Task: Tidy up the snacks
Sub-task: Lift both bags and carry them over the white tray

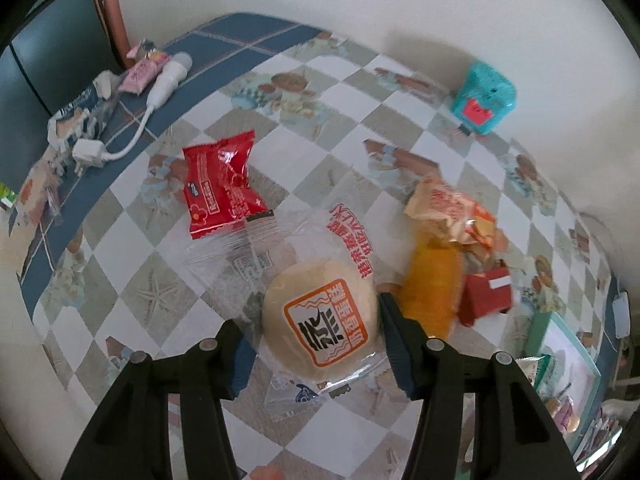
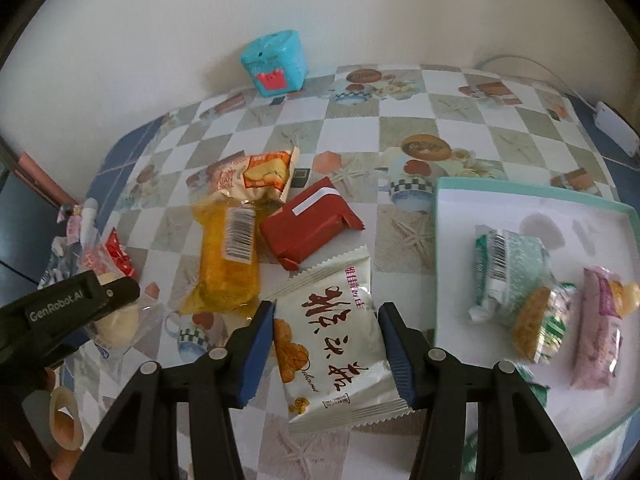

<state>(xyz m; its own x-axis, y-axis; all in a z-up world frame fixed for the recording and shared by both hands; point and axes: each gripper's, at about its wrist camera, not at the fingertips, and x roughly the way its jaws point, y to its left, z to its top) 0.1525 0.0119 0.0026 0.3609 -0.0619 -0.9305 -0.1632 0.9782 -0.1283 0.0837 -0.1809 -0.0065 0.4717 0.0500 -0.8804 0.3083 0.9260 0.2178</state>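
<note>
My left gripper (image 1: 314, 338) is open with its fingers on either side of a clear-wrapped round white bun (image 1: 320, 316) lying on the table. My right gripper (image 2: 326, 344) is open around a white snack packet with dark red lettering (image 2: 332, 344), also flat on the table. A red foil packet (image 1: 222, 186), an orange cake packet (image 2: 226, 258), a red wrapped block (image 2: 308, 226) and a cream-orange packet (image 2: 256, 174) lie loose on the chequered tablecloth. The white tray with a teal rim (image 2: 444, 240) holds several snacks at the right.
A teal cube-shaped toy (image 2: 276, 62) stands at the wall. A white charger with cable (image 1: 160, 92) and small wrappers lie at the table's far left edge beside a chair (image 1: 108, 4). The left gripper's body (image 2: 68, 312) shows in the right wrist view.
</note>
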